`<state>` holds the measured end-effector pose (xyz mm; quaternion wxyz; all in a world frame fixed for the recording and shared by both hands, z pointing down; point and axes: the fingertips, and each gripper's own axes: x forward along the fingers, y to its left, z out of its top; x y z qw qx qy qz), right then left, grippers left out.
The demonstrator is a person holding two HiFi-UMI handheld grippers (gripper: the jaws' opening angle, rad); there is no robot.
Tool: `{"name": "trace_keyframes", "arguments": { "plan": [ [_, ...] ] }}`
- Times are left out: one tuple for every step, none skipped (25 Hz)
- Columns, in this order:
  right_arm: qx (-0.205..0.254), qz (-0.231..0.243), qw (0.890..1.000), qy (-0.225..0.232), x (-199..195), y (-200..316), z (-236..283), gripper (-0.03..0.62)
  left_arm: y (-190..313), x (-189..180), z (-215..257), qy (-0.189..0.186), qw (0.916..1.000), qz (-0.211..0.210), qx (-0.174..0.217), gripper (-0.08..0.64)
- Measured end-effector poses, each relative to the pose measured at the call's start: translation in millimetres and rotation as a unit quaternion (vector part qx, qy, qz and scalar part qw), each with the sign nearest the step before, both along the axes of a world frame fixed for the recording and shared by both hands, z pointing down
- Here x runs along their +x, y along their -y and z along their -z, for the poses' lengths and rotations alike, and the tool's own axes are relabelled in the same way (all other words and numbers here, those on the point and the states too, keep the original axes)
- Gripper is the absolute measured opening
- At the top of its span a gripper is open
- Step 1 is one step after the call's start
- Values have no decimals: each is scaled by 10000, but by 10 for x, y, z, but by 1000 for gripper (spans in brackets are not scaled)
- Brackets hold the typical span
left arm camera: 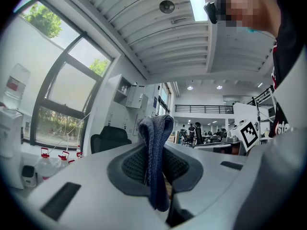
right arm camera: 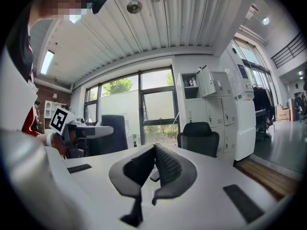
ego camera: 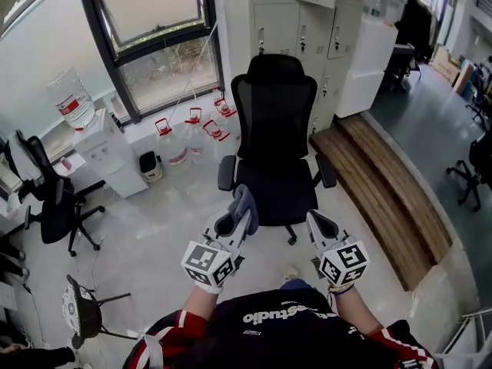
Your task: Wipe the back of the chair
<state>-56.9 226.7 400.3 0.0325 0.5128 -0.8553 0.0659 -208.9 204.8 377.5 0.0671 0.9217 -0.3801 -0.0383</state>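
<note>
before one black chair (ego camera: 275,114), one grey cloth (ego camera: 246,204) tight in the left tongs (ego camera: 234,223), right tongs (right arm camera: 154,148) together, empty

Black mesh-backed office chair (ego camera: 274,129) upright, unoccupied; grey cloth (ego camera: 245,204) clamped in left tongs (ego camera: 239,215)

A grey cloth (ego camera: 245,204) is being held by the left gripper (ego camera: 233,223) before a black chair (ego camera: 274,121), right gripper (ego camera: 321,226) alongside.
</note>
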Motion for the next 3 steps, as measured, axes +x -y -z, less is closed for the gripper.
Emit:
{"name": "trace_keyframes", "arguments": {
  "plan": [
    [-1,11,10000,-2,-24,-5,3,14,-2,-24,5,-13,10000,8,-2,57],
    [-3,21,10000,-3,-47,-8,6,14,-3,-48,10,-22,10000,15,-3,57],
    [-4,30,10000,-4,-71,-10,11,14,-4,-71,15,-30,10000,20,-4,57]
  ]
}}
